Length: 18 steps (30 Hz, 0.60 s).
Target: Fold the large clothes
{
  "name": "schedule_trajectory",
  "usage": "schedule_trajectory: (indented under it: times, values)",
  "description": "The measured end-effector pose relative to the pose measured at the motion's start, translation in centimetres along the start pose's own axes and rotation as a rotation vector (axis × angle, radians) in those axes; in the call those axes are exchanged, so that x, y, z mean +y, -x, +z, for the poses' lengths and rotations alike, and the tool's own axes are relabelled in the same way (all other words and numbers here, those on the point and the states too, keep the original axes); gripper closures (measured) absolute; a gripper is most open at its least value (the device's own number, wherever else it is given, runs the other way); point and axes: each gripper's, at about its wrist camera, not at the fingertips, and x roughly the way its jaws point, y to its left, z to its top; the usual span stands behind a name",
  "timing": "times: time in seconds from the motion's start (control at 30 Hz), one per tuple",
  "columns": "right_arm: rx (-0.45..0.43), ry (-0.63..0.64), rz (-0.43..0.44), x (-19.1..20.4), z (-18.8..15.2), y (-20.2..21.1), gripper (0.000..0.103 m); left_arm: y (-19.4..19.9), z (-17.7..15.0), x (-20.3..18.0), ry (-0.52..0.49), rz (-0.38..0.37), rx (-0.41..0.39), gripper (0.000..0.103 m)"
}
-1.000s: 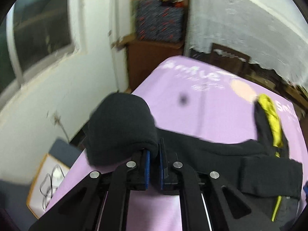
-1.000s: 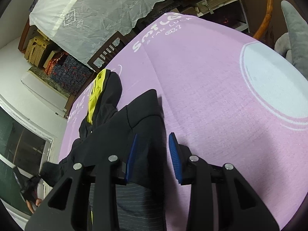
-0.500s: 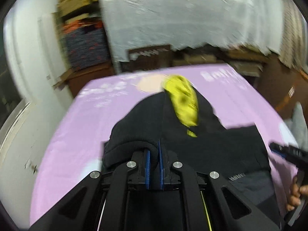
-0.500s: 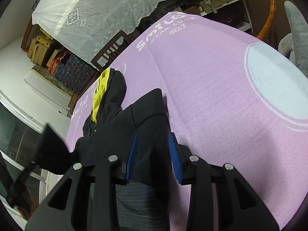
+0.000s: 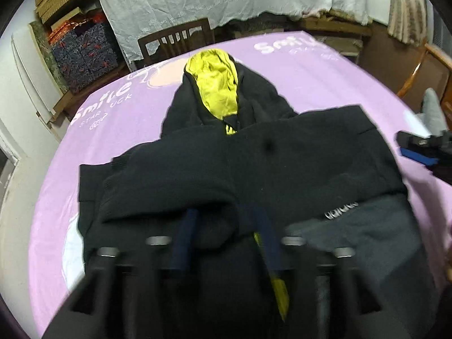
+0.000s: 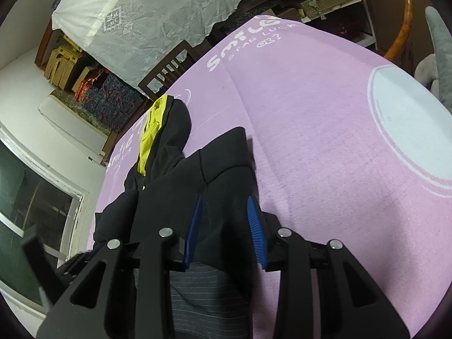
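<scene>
Lying across the pink cloth [image 5: 325, 65] that covers the surface, the black hoodie [image 5: 268, 158] sits directly in front of both grippers. In the left wrist view the left gripper [image 5: 226, 226] hangs low over the near part of the garment, its blue fingers [image 5: 183, 243] spread apart with a rolled fold of black fabric bulging between them (this view is blurred at the bottom, so whether the pads press the cloth cannot be told). In the right wrist view the right gripper [image 6: 226, 220] is parted too, its fingers [image 6: 255, 231] straddling a strip of black fabric at the hoodie's right edge without closing on it; the right-hand finger sits just above the pink cloth where the garment ends.

The hoodie is mostly black, with its hood [image 5: 217, 84] pointing to the far side and turned open to show a bright yellow lining. A sleeve is folded across the body, forming a broad dark band from side to side. A thin yellow strip, probably the zip edge, runs down the front near the left gripper. Small white lettering shows on the lower right part, where the fabric looks greyer. In the right wrist view a shoulder seam crosses the folded section, and fine pale stripes mark the grey cloth nearest the camera.

The right gripper's tip also appears at the right edge of the left wrist view.
</scene>
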Motion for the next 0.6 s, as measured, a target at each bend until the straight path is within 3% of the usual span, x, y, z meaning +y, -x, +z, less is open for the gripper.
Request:
schedule_trajectory:
  times: [0.1,0.3,0.4,0.6]
  values:
    - [-0.017,0.063,0.011,1.1,-0.2,0.2,0.069,2.8,-0.7,2.2,0.011,0.019,-0.064,0.032]
    - [-0.018,0.244,0.095,6.0,-1.9,0.4,0.068,3.3,-0.4,11.6,0.214,0.106,-0.091,0.03]
    - [0.019,0.364,0.119,10.4,-3.4,-0.2,0.062,1.1,-0.4,16.0,0.297,0.142,-0.049,0.031]
    - [0.073,0.731,0.016,20.9,-7.6,-3.6,0.052,-3.4,-1.5,18.3,0.295,0.159,0.054,0.031]
